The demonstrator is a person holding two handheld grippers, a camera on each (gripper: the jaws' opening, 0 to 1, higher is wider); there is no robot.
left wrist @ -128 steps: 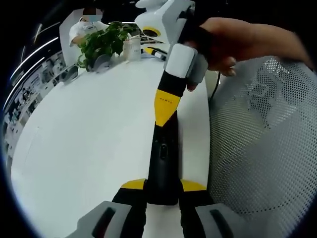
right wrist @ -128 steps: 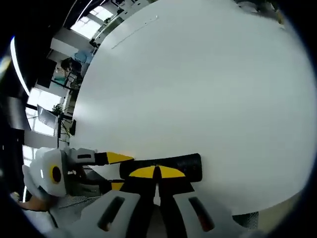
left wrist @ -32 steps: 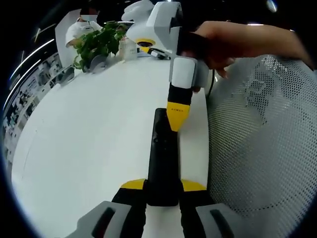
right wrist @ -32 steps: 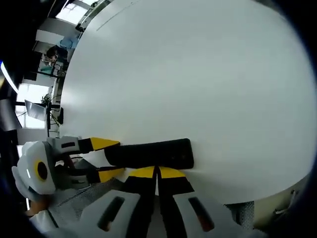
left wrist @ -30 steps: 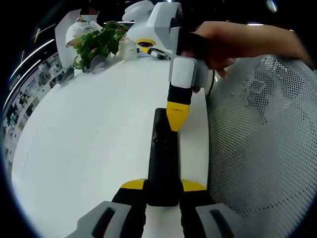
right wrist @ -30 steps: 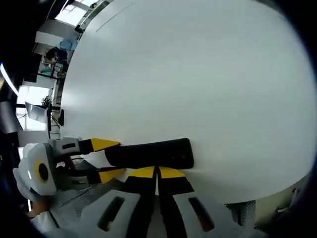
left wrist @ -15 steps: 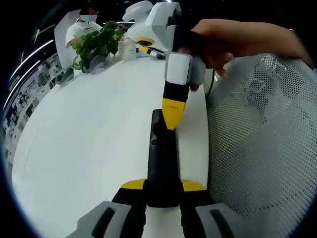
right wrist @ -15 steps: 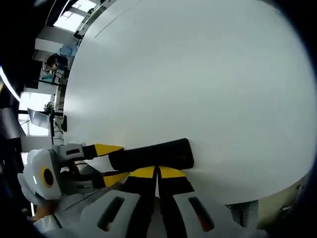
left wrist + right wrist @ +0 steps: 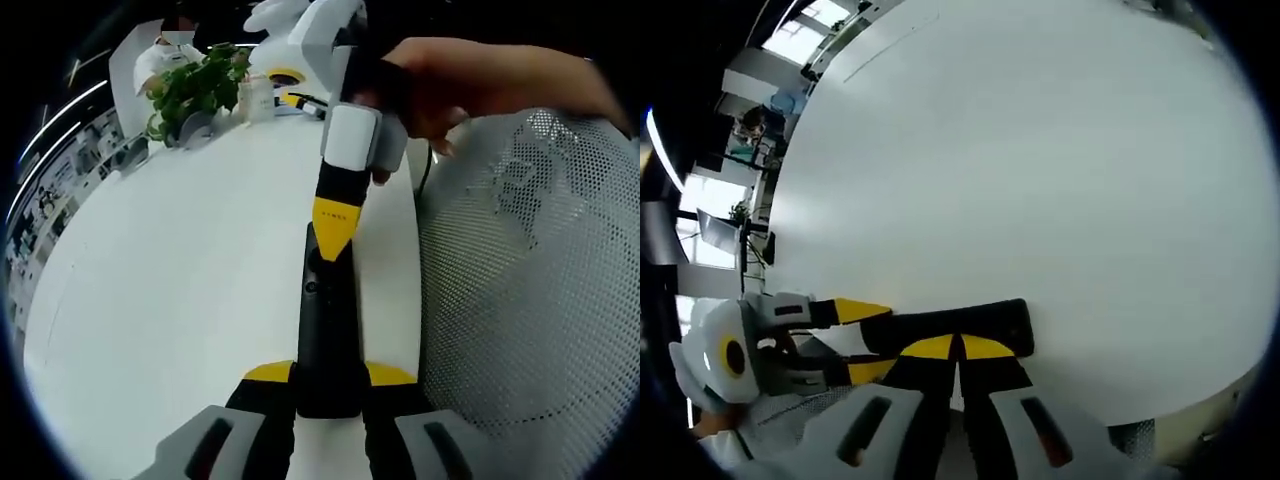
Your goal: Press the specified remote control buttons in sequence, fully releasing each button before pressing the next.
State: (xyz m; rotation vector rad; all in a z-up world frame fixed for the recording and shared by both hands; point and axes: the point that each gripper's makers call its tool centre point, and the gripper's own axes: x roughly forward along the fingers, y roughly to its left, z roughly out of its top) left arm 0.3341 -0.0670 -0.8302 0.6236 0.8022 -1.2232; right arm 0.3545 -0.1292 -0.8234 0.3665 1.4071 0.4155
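Right tip over the remote's far end

My left gripper clamps the black remote control on the white table, long axis pointing away; my right gripper, jaws together, hovers over its far buttons.

Potted plant at white table far end; mesh chair beside.

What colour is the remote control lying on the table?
Black. The remote control shows best in the left gripper view, lying on the white table.
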